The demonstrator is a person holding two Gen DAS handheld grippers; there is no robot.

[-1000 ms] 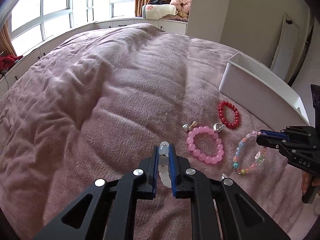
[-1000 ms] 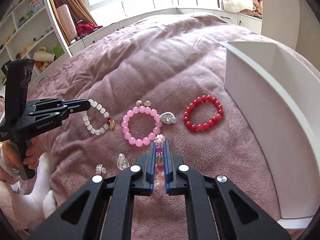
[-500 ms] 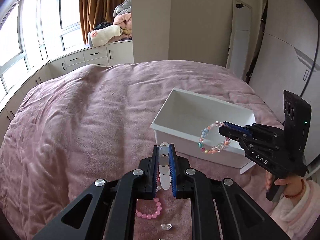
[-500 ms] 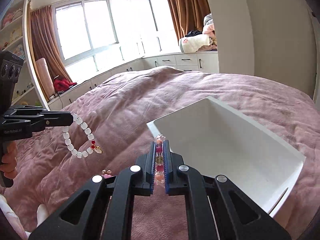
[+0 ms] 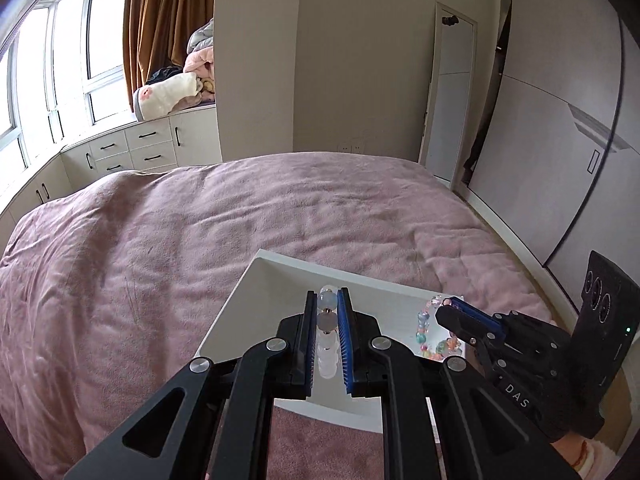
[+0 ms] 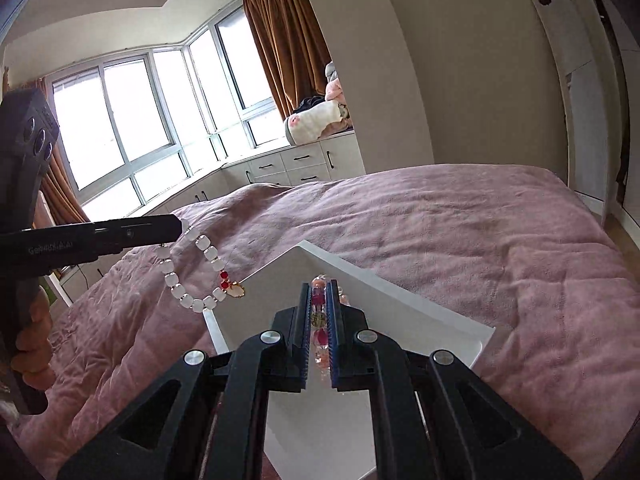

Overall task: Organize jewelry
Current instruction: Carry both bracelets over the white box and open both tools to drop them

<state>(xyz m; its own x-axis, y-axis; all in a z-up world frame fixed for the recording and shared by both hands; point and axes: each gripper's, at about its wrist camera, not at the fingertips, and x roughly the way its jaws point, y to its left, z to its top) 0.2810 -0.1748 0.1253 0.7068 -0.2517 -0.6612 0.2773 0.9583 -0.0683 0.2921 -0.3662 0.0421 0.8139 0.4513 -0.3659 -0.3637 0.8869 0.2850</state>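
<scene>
My left gripper (image 5: 327, 294) is shut on a white bead bracelet (image 5: 325, 320) and hangs over the near left part of the white box (image 5: 260, 312). From the right wrist view that bracelet (image 6: 171, 279) dangles from the left gripper (image 6: 176, 230) as a loop with red beads and a gold charm, just left of the box corner. My right gripper (image 6: 319, 285) is shut on a multicolour bead bracelet (image 6: 318, 300) above the open white box (image 6: 420, 320). In the left wrist view the right gripper (image 5: 448, 308) holds that bracelet (image 5: 420, 336) over the box's right side.
The box sits on a pink bedspread (image 5: 160, 260) that fills the bed. White drawers (image 6: 304, 160) and a window seat with folded blankets (image 5: 172, 92) run along the windows. A wardrobe (image 5: 560, 140) stands to the right. A hand (image 6: 32, 344) holds the left gripper's handle.
Both grippers rose from the bedspread with their bracelets and swung over the white box. The pink and red bracelets and small pieces on the bed have left the views.
</scene>
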